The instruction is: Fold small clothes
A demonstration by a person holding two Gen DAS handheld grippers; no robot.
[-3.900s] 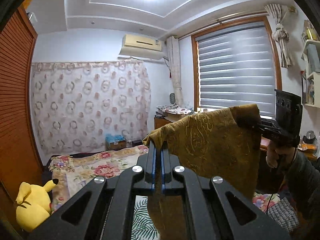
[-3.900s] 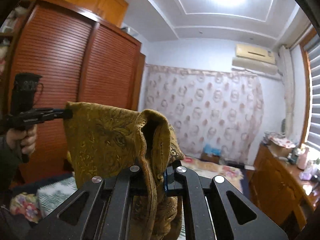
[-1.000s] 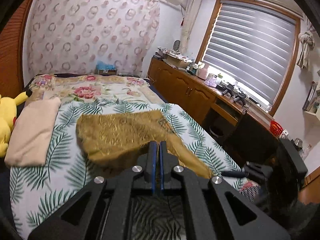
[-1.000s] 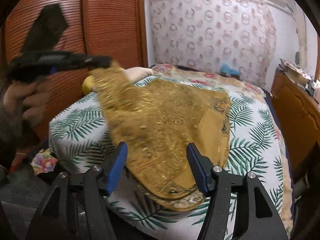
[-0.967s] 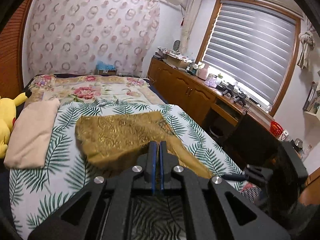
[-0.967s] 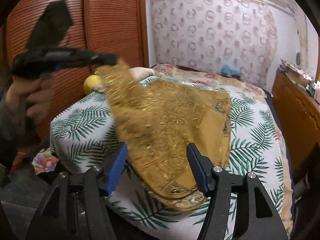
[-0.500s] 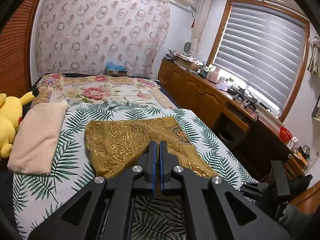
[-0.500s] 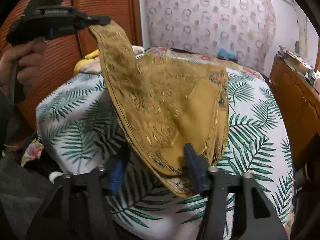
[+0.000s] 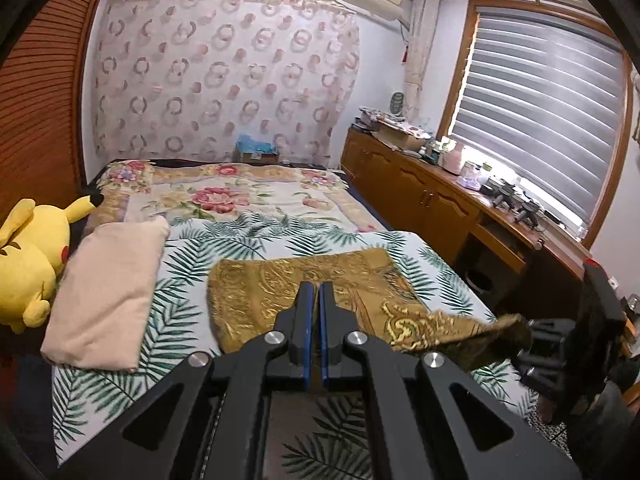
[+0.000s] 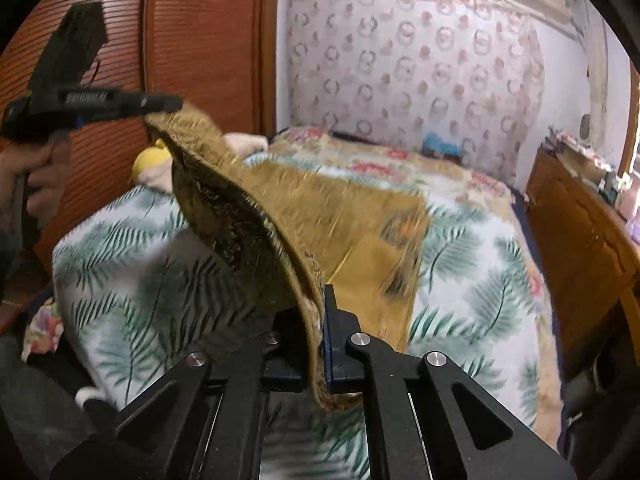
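A gold patterned cloth [image 9: 256,296] lies partly spread on the palm-leaf bedspread [image 9: 188,248]. My left gripper [image 9: 316,292] is shut on its near left corner, seen in the right wrist view [image 10: 176,106] holding that corner up above the bed. My right gripper [image 10: 320,300] is shut on the near right edge of the cloth [image 10: 336,208]; it shows in the left wrist view [image 9: 524,330] low at the bed's right edge. The near edge hangs lifted between both grippers; the far part rests on the bed.
A beige pillow [image 9: 108,280] and a yellow plush toy [image 9: 28,256] lie at the bed's left. A floral blanket [image 9: 224,196] covers the far end. A wooden sideboard [image 9: 440,204] with clutter runs along the right. A slatted wardrobe [image 10: 208,48] stands left.
The right gripper, open half a second ago, has shut on the cloth's near edge. The left gripper still holds its corner raised. The cloth lies flatter on the bed.
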